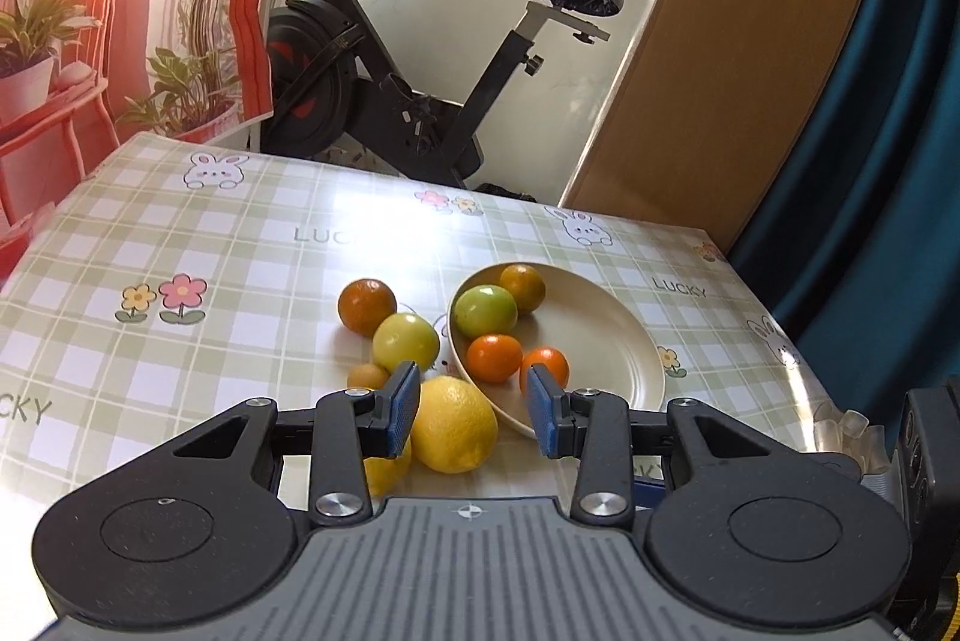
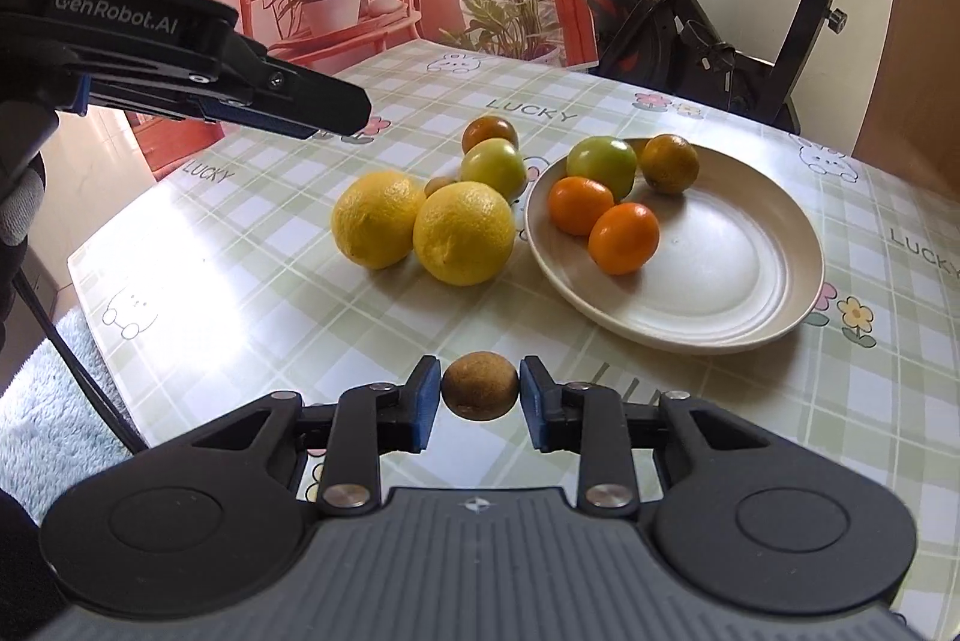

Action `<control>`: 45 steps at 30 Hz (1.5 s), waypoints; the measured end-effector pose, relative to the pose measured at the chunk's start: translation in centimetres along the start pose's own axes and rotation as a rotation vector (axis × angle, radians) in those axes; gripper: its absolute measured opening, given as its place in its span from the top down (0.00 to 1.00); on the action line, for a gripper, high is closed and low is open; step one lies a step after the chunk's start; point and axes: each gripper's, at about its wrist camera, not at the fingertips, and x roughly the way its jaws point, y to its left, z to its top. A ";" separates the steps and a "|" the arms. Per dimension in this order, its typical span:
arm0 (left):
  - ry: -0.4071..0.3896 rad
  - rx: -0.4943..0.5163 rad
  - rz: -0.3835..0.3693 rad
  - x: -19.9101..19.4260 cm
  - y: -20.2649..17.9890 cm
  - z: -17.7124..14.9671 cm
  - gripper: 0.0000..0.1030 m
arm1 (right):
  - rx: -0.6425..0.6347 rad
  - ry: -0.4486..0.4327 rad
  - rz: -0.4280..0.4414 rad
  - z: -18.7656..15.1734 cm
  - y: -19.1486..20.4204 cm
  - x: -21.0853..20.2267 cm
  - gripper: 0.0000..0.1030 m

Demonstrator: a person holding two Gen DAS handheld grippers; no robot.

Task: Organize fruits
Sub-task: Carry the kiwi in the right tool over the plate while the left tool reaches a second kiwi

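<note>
The right tool (image 2: 480, 397) pinches a small brown fruit (image 2: 479, 387) between its blue pads, held just above the checked tabletop (image 2: 240, 293) in front of the plate (image 2: 720, 305). The plate carries 2 oranges (image 2: 624, 237), a green fruit (image 2: 602, 164) and a dark orange one (image 2: 670, 162). Just left of the plate, 2 lemons (image 2: 463, 231) touch each other, with 3 more fruits behind them. The left tool (image 1: 474, 410) hangs over the lemons, its pads spread apart with nothing gripped.

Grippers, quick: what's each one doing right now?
Left hand-held gripper: open, holding nothing.
Right hand-held gripper: closed on a small brown round fruit.
</note>
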 end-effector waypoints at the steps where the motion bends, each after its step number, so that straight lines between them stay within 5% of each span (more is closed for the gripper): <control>1: -0.013 0.008 0.009 0.0 0.2 0.5 0.60 | 0.008 -0.015 -0.005 0.4 -0.3 -0.1 0.70; 7: -0.024 0.030 0.057 1.5 2.0 3.4 0.62 | 0.071 -0.099 -0.043 2.5 -2.3 -0.6 0.70; 11: 0.059 0.021 0.076 4.5 3.7 3.8 0.64 | 0.100 -0.136 -0.060 4.1 -3.4 -0.4 0.70; 13: 0.116 0.006 0.062 6.1 4.7 3.4 0.75 | 0.112 -0.144 -0.062 4.6 -3.8 -0.1 0.70; 17: 0.197 0.006 0.013 8.9 5.6 2.3 0.75 | 0.120 -0.138 -0.056 5.0 -4.3 0.6 0.70; 22: 0.218 0.117 -0.029 10.6 5.8 1.4 0.75 | 0.138 -0.117 -0.051 4.7 -5.0 1.6 0.70; 27: 0.234 0.102 -0.096 11.5 6.5 1.2 0.75 | 0.158 -0.112 -0.047 4.4 -5.8 1.9 0.70; 45: 0.303 0.081 -0.098 13.7 7.4 0.9 0.74 | 0.193 -0.089 -0.039 3.7 -6.9 2.6 0.70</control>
